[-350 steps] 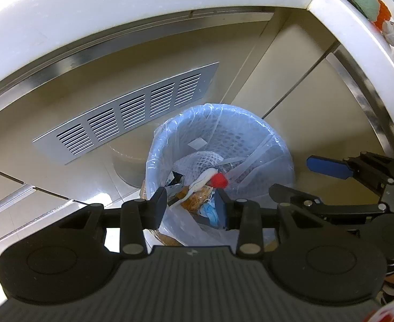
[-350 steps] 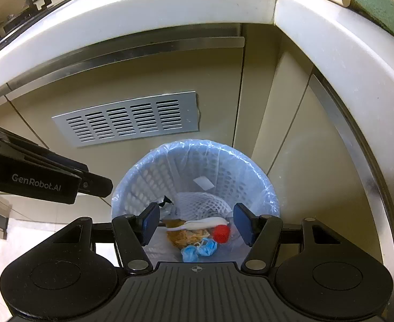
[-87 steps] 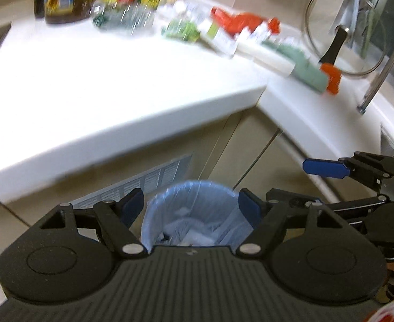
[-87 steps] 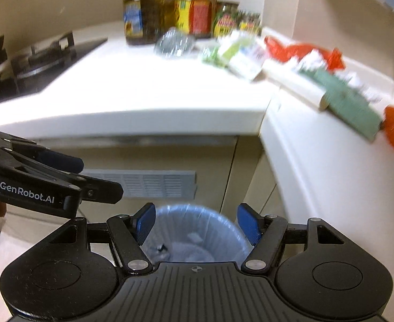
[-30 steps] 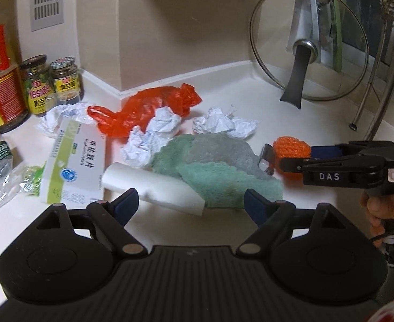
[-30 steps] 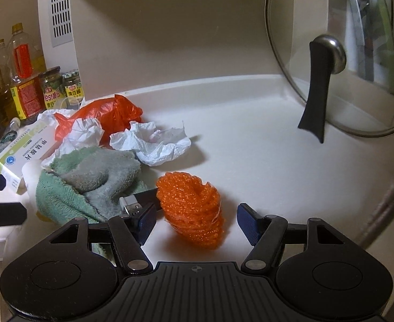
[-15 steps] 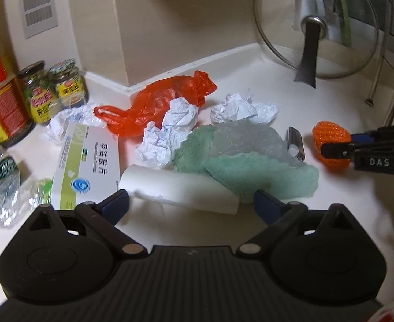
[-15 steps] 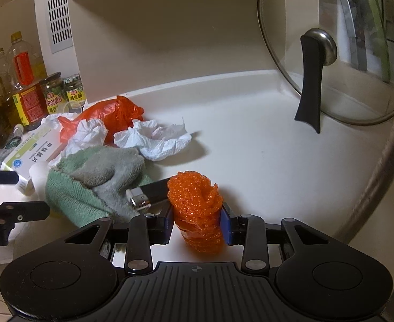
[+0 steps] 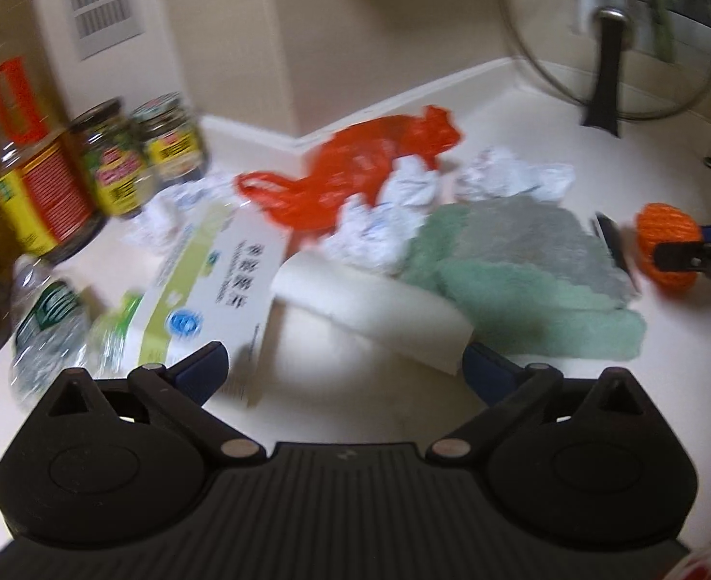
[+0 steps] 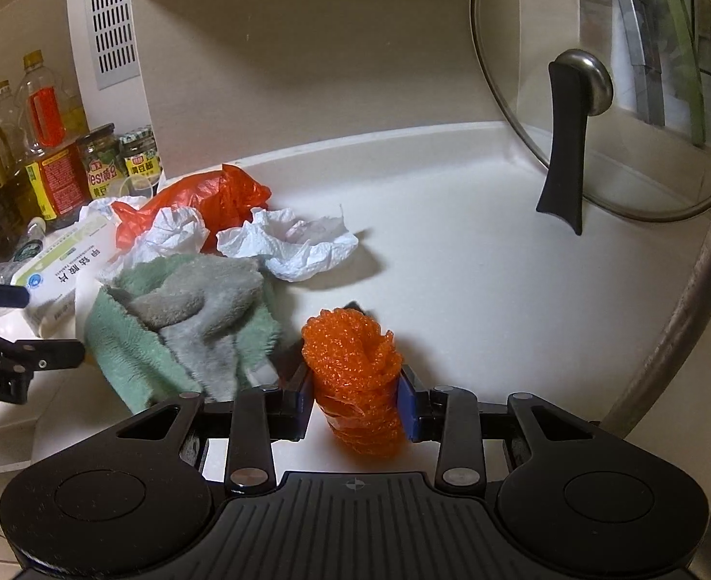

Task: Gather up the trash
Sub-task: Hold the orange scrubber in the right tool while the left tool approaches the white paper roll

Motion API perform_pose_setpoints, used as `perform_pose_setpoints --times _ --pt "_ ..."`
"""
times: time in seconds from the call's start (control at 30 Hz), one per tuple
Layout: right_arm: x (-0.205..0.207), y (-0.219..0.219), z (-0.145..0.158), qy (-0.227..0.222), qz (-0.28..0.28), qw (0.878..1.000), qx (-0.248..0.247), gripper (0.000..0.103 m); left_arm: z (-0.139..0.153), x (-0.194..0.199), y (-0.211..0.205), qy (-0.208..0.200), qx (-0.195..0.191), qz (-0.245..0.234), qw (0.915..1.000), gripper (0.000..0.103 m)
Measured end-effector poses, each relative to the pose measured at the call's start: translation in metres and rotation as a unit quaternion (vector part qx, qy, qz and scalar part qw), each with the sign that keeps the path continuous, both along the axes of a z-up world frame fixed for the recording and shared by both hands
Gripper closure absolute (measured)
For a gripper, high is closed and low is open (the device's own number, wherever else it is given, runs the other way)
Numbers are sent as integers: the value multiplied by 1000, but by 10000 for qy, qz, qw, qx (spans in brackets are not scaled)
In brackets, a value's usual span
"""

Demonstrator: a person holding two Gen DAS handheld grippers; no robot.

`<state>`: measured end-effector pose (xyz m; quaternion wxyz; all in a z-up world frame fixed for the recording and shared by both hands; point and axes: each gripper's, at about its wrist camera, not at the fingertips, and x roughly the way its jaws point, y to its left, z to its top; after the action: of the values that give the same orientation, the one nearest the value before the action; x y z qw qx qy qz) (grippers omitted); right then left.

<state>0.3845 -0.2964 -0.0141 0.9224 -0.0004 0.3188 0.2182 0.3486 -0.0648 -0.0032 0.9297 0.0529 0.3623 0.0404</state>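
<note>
Gripping orange mesh ball [image 10: 353, 372] between pads, right tool [image 10: 355, 403] clenched; left tool [image 9: 346, 372] spread wide, empty, before paper roll [image 9: 370, 304].

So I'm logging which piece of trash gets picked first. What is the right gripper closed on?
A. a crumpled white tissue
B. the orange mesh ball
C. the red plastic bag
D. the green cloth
B: in the right wrist view the right gripper has both pads pressed against the orange mesh ball, while the other items lie apart on the counter.
</note>
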Motion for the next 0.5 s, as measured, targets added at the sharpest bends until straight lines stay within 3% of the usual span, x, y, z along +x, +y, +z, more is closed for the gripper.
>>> perform_pose_setpoints --times 0.13,0.3,0.5 --pt "-1 3 2 -4 5 10000 33 67 1 -5 -3 -147 -351 -28 9993 1" --pt "-2 5 2 20 21 10000 25 67 -5 4 -15 -124 -103 -21 9999 8" --pt "-3 5 2 1 1 10000 3 67 -1 -6 19 -180 66 623 9979 10"
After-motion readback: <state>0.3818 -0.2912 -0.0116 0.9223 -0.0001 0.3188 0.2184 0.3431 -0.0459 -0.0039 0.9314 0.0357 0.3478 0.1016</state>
